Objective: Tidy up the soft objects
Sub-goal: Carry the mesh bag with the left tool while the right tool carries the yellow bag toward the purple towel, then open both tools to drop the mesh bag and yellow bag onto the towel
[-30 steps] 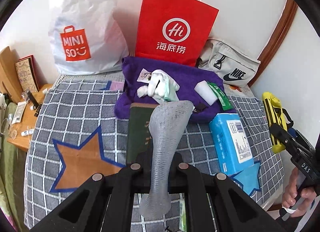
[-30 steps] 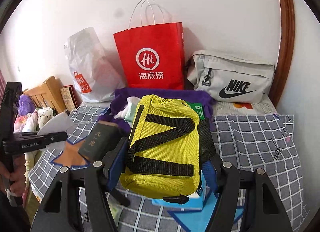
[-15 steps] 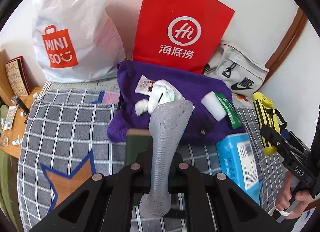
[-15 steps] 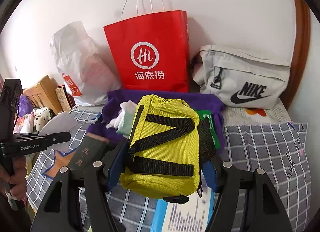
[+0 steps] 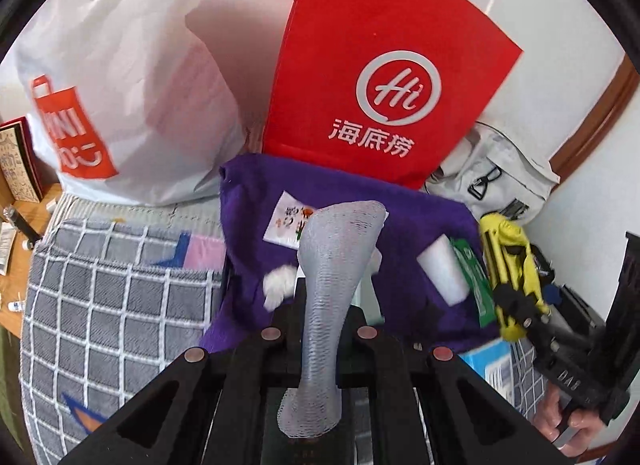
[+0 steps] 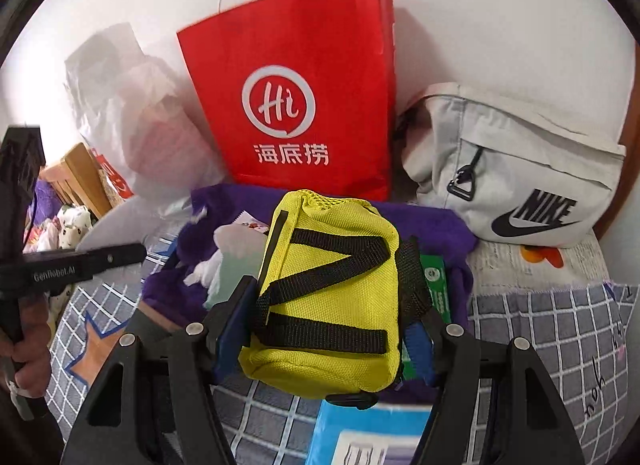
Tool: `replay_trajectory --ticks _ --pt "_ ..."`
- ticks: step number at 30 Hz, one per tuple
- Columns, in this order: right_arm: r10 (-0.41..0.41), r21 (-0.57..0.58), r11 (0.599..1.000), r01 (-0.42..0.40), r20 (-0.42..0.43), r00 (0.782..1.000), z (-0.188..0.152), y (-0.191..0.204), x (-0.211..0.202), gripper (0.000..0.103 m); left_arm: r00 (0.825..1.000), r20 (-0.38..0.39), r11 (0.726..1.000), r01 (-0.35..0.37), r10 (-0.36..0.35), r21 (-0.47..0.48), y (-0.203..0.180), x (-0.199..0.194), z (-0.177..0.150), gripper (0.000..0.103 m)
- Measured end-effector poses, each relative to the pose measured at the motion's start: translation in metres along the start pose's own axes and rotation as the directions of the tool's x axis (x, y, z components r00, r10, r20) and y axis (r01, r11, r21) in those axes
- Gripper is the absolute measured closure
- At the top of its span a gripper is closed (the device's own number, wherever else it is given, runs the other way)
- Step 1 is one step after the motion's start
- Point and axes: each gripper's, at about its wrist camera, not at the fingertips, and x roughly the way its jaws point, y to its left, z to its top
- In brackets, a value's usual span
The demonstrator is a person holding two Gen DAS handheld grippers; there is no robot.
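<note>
- Grey mesh sock (image 5: 328,305) pinched between the jaws of the left gripper (image 5: 320,335), standing up from the clamp, toe end flopping below it, held above the purple cloth (image 5: 360,205).
- Yellow pouch (image 6: 332,289) with black straps clamped by the right gripper (image 6: 328,329); blue finger pads (image 6: 232,329) press its two sides, pouch upright, lifted over the bed.
- In the left wrist view the same yellow pouch (image 5: 508,265) and right gripper (image 5: 532,321) show at the right edge, hand (image 5: 560,421) on the handle below.
- In the right wrist view the left gripper (image 6: 108,255) pokes in from the left edge, hand (image 6: 28,349) below it; grey sock barely visible there.
- Purple cloth (image 6: 432,225) spread on the checked blanket (image 5: 112,305), in front of the red paper bag (image 5: 384,77).
- On the cloth: white soft bundle (image 5: 278,289), small printed card (image 5: 286,221), white foam block (image 5: 442,273), green packet (image 5: 474,285) just beside the block.
- White plastic bag (image 5: 132,85) with orange logo left of the red bag, touching it.
- Grey Nike waist bag (image 6: 516,177) right of the red paper bag (image 6: 296,97), leaning on the wall.
- Blue tissue pack (image 6: 368,433) on the checked blanket (image 6: 552,329), below the pouch, partly hidden.
- Wooden side table (image 5: 16,265) at the left edge with small items, too blurred to name.
</note>
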Motion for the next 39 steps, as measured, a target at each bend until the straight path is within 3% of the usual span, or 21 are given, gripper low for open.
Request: replay_trajectory --ticks 8,18,20,22,25,28,31,34,39 --pt "0.016 0.003 1.0 -0.016 -0.071 0.997 -0.002 -0.003 0.039 0.035 0.999 -0.031 0.998 0.009 -0.011 -0.058 0.01 0.036 0.023 0.094" --pt "0.034 0.0 0.999 -0.034 -0.143 0.989 -0.002 -0.001 0.076 0.033 0.99 -0.132 0.996 0.041 -0.051 -0.075 0.018 0.084 0.028 0.093" --pt "0.03 -0.004 1.0 -0.031 -0.158 0.987 -0.002 0.002 0.083 0.03 0.989 -0.13 0.996 0.06 -0.068 -0.069 0.017 0.085 0.029 0.084" --pt "0.02 -0.005 1.0 -0.021 -0.143 0.99 -0.002 0.003 0.084 0.018 0.988 -0.133 0.996 0.068 -0.075 -0.059 0.014 0.086 0.028 0.074" --pt "0.007 0.008 1.0 -0.006 -0.097 0.995 0.0 0.001 0.08 0.011 0.986 -0.146 0.997 0.072 -0.077 -0.039 0.01 0.092 0.027 0.071" --pt "-0.006 0.009 1.0 0.007 -0.096 0.995 0.001 -0.002 0.078 0.011 0.985 -0.153 0.996 0.08 -0.084 -0.036 0.009 0.096 0.027 0.052" --pt "-0.01 0.02 1.0 0.012 -0.092 0.996 0.002 -0.007 0.077 0.011 0.983 -0.146 0.994 0.109 -0.113 -0.033 0.005 0.095 0.029 0.043" --pt "-0.008 0.037 0.999 0.011 -0.08 0.997 0.003 -0.011 0.073 0.011 0.981 -0.133 0.99 0.14 -0.143 -0.031 0.001 0.09 0.03 0.022" --pt "0.026 0.075 0.997 -0.02 -0.078 0.997 0.003 -0.016 0.064 0.011 0.987 -0.115 0.993 0.115 -0.114 0.002 -0.006 0.079 0.032 0.019"
